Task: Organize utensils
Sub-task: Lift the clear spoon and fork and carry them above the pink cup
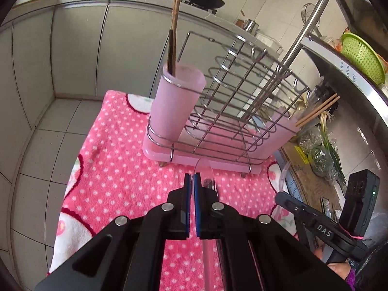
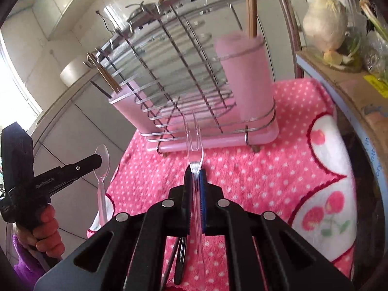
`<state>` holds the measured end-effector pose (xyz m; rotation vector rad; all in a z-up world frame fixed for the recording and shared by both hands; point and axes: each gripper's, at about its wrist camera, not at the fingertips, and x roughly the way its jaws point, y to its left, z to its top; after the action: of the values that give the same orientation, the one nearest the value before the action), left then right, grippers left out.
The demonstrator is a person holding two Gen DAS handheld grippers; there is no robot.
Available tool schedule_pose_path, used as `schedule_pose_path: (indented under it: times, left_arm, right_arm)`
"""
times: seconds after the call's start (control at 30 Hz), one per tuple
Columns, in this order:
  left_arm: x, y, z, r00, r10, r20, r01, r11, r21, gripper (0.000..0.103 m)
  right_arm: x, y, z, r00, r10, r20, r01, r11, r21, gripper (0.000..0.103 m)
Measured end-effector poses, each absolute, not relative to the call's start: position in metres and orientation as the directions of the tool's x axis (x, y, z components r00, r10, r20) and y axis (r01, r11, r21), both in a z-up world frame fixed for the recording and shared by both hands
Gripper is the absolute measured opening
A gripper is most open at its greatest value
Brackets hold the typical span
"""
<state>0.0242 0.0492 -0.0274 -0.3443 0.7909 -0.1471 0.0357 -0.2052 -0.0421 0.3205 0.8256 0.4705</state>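
Note:
My left gripper (image 1: 192, 177) is shut on a clear plastic spoon (image 1: 205, 172), whose bowl sticks out ahead of the pads. The right wrist view shows the same left gripper (image 2: 98, 158) and spoon (image 2: 102, 162) at the left. My right gripper (image 2: 195, 172) is shut on a clear plastic fork (image 2: 194, 135), tines pointing at the wire utensil rack (image 2: 169, 72). The rack (image 1: 242, 97) stands on a pink tray with a pink cup (image 1: 177, 101) at one end, holding chopsticks (image 1: 175, 29). A second pink cup (image 1: 281, 126) at the other end also holds chopsticks (image 1: 317, 111).
A pink polka-dot cloth (image 1: 126, 169) covers the surface under the rack. Dark chopsticks (image 2: 179, 262) lie on it beneath my right gripper. Grey cabinets (image 1: 72, 48) and woks (image 1: 203, 0) stand behind. A cardboard box (image 2: 351, 84) with vegetables and a metal pole (image 1: 308, 24) flank the right side.

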Motion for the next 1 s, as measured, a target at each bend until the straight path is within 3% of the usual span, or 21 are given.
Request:
schedule_pose_path:
  times: [0.4, 0.77, 1.0]
  left_arm:
    - [0.024, 0.056, 0.052, 0.861, -0.219, -0.460, 0.048, 0.934, -0.354, 0.002]
    - [0.055, 0.055, 0.123, 0.960, -0.101, -0.262, 0.025, 0.960, -0.278, 0.002]
    - [0.085, 0.047, 0.125, 0.986, 0.046, -0.160, -0.074, 0.981, -0.177, 0.002]
  right_arm:
    - [0.037, -0.253, 0.069, 0.817, 0.483, -0.316, -0.343, 0.846, 0.407, 0.006]
    - [0.080, -0.249, 0.112, 0.912, 0.382, -0.152, -0.322, 0.893, 0.313, 0.006]
    - [0.097, -0.241, 0.114, 0.946, 0.312, -0.086, -0.284, 0.928, 0.241, 0.006]
